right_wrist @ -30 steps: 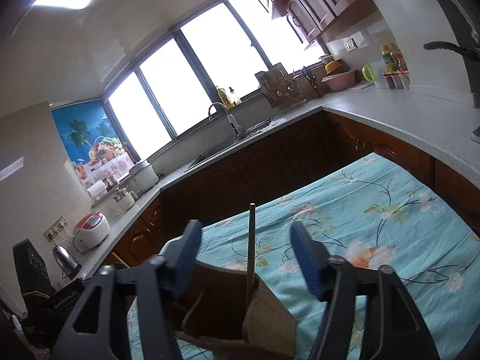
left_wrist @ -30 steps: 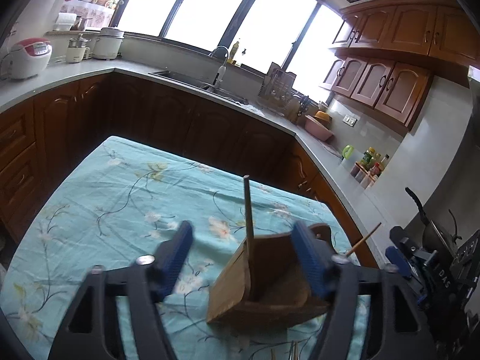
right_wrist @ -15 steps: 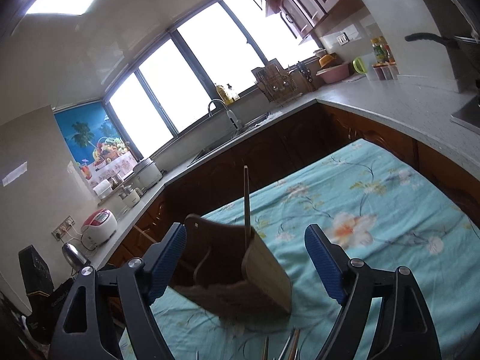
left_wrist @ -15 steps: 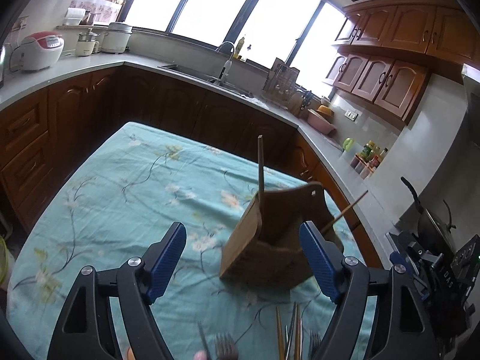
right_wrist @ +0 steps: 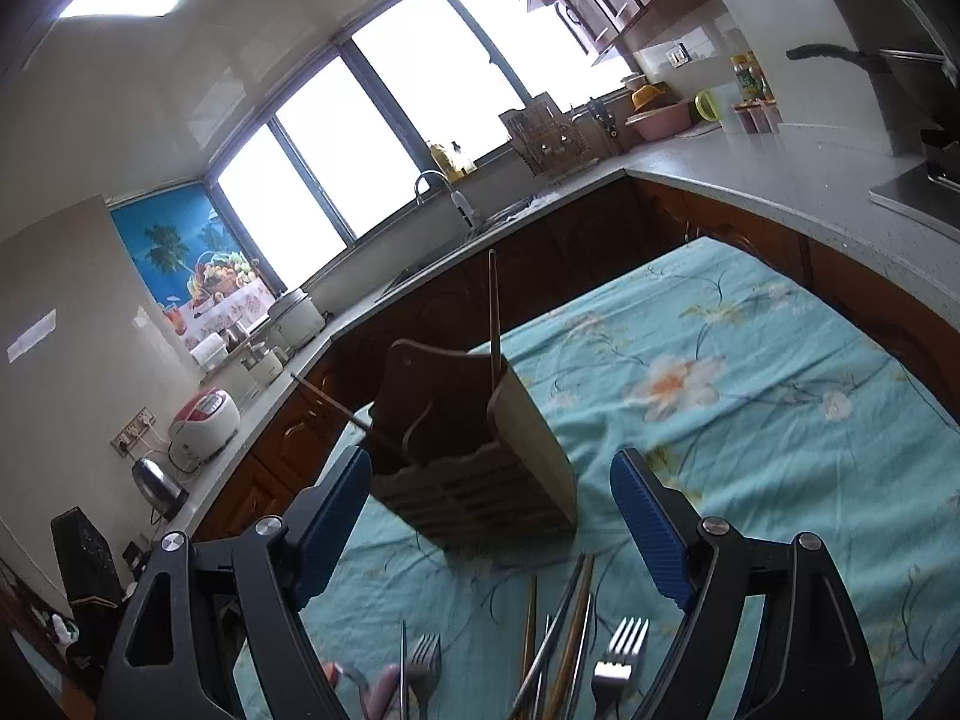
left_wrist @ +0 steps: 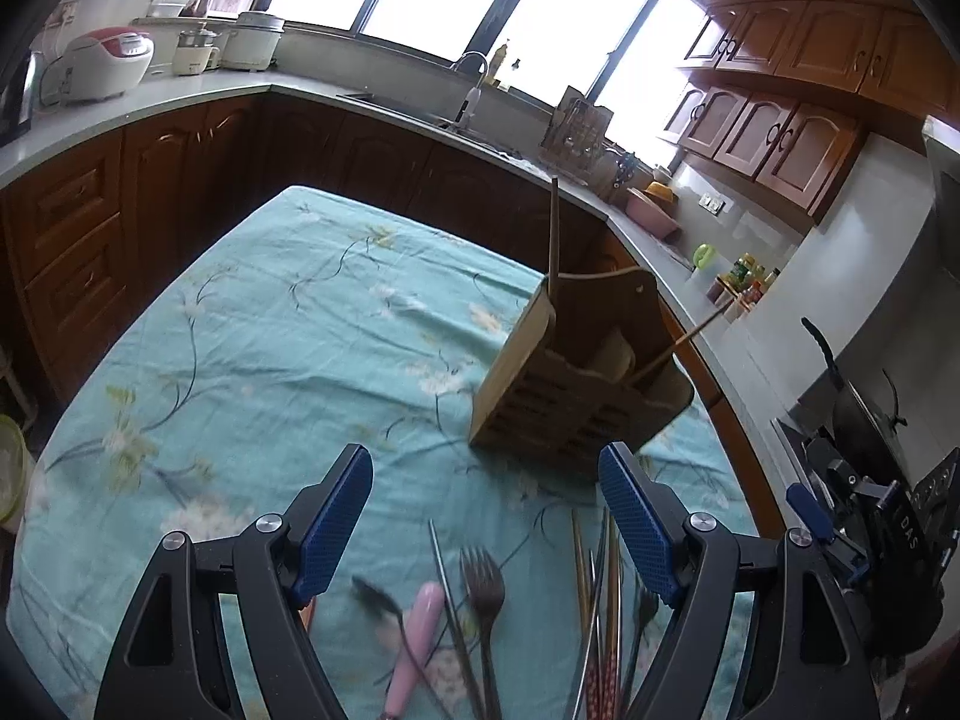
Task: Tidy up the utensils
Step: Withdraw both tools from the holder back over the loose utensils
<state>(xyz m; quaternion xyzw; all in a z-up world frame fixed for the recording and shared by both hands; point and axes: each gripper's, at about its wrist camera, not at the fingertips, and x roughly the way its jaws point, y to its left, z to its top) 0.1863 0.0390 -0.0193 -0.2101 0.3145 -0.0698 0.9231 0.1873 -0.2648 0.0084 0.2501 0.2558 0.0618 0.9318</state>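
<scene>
One teal floral tablecloth (left_wrist: pixel 252 324) carries one slatted wooden utensil holder (left_wrist: pixel 576 396), standing upright near its right edge with two chopsticks in it, one vertical (left_wrist: pixel 553 234), one leaning. Nearer, loose forks (left_wrist: pixel 483 594) and chopsticks (left_wrist: pixel 600 618) lie lengthwise. Left gripper (left_wrist: pixel 486 528) and right gripper (right_wrist: pixel 492 528) are both spread, empty.

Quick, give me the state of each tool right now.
Left tool: open, holding nothing; forks and chopsticks lie loose below it.
Right tool: open, holding nothing; the caddy stands free beyond it.
</scene>
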